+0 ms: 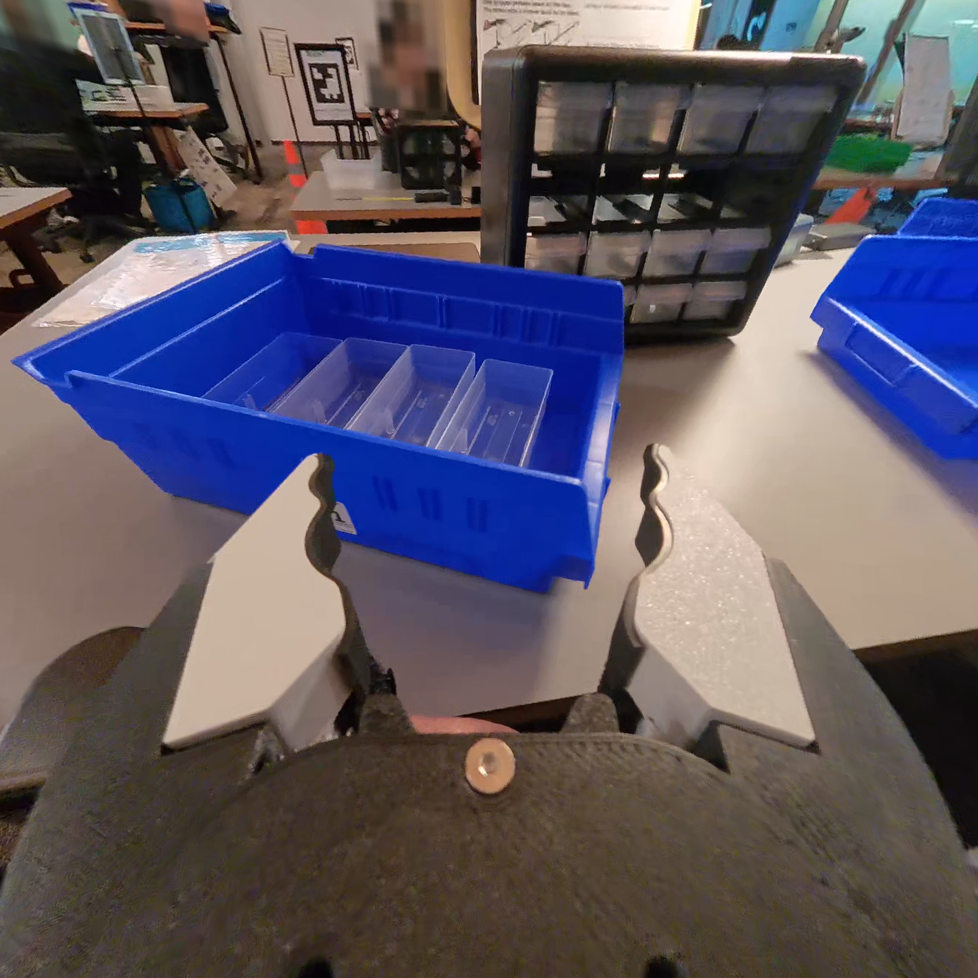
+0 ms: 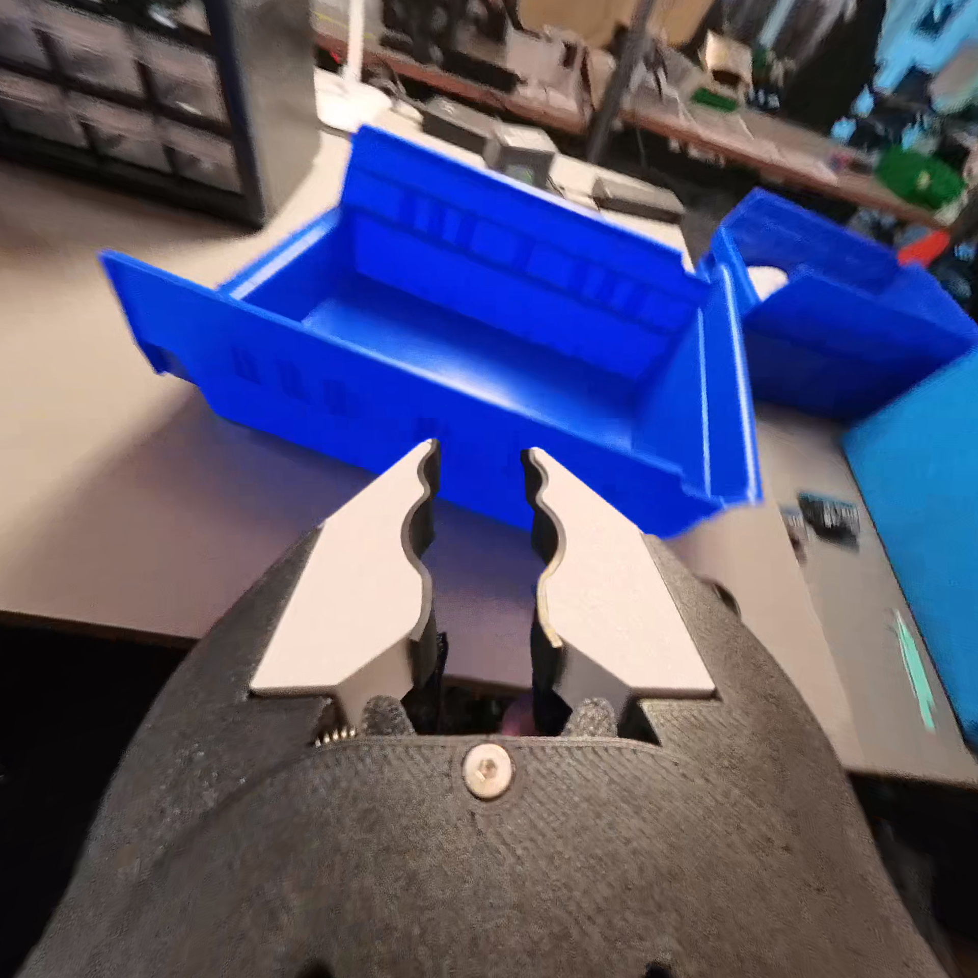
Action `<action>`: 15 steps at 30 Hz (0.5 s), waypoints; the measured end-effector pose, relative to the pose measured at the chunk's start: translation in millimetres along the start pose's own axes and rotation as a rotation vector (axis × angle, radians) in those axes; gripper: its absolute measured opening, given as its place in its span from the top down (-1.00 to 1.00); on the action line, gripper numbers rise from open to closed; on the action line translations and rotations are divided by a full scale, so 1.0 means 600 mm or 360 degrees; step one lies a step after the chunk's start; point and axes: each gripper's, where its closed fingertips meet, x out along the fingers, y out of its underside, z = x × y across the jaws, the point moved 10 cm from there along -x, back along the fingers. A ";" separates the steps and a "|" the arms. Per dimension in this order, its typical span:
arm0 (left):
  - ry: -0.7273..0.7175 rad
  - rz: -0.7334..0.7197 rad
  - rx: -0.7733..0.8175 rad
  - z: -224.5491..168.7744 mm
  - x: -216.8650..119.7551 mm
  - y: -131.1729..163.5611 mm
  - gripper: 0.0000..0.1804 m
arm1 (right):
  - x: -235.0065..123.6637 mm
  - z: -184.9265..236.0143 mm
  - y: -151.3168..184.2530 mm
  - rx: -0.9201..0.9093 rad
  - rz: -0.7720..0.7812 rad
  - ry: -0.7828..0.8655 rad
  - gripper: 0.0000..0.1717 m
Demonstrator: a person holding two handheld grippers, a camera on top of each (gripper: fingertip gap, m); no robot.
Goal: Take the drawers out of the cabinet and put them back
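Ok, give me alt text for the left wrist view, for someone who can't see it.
Four clear plastic drawers lie side by side in a blue plastic bin on a grey table. The left tongs hang wide open and empty before it; behind stands a black drawer cabinet with several slots empty.

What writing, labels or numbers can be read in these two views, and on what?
Sticker on the blue bin: too small to read.
Wall poster: blurred, unreadable.
Marker sign: a black-and-white pattern, no legible words.
Sheet behind the bin: blurred.
Right wrist view: nothing legible.
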 end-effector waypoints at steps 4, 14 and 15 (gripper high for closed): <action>-0.0030 0.0018 -0.0039 -0.022 0.023 0.012 -0.24 | -0.012 -0.043 0.050 0.0343 0.0073 0.0056 0.55; -0.0193 0.0064 0.0033 0.008 0.057 0.048 -0.10 | 0.078 -0.128 0.046 0.0414 -0.0011 0.0388 0.55; -0.0242 0.0054 0.0024 0.022 0.057 0.048 -0.04 | 0.092 -0.139 0.043 0.0408 -0.0016 0.0416 0.55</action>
